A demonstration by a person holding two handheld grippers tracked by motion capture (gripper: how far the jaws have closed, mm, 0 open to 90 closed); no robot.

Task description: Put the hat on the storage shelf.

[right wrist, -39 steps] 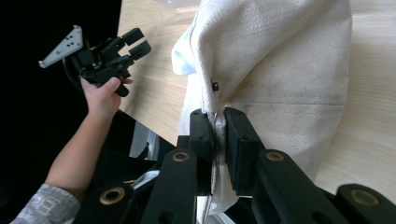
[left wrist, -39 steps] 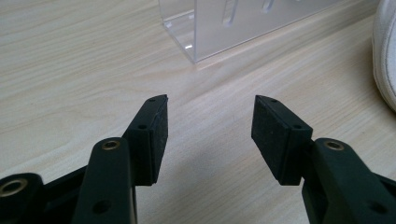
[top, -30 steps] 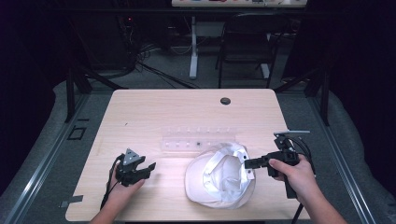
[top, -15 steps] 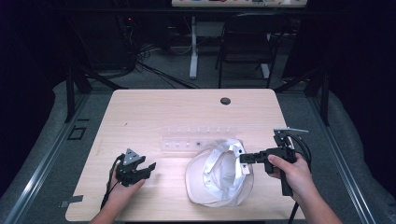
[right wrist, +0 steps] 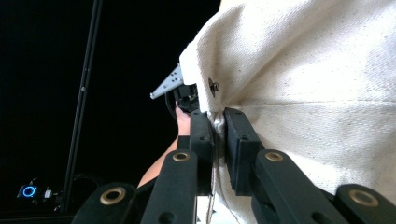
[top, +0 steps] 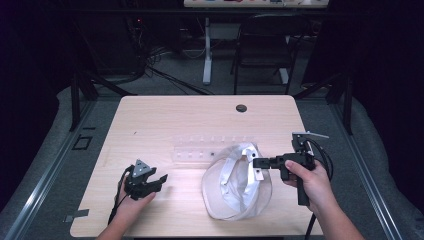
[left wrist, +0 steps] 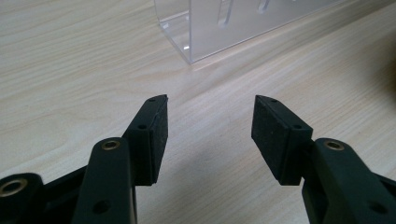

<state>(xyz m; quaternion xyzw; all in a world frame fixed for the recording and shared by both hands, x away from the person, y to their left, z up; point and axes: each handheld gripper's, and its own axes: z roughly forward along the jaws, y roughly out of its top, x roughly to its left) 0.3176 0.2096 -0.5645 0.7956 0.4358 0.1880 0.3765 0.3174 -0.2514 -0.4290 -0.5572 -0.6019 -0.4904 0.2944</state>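
A white fabric cap (top: 235, 187) lies upside down at the table's front right, with its band toward the back. My right gripper (top: 257, 162) comes in from the right and is shut on the cap's rim. In the right gripper view the cloth (right wrist: 303, 93) is pinched between the pads of the right gripper (right wrist: 218, 122). My left gripper (top: 161, 180) rests in the person's hand at the front left, apart from the cap, its jaws open. The left gripper view shows the left gripper (left wrist: 210, 119) open over bare wood with nothing between its pads.
A clear acrylic rack (top: 200, 151) lies flat on the table just behind the cap; its corner (left wrist: 219, 28) stands ahead of the left jaws. A dark round grommet (top: 241, 108) sits near the wooden table's (top: 165, 120) far edge. A chair (top: 265, 45) stands beyond it.
My right gripper has shifted slightly left with the cap's rim, so the cap has bunched and narrowed. The left gripper has stayed put.
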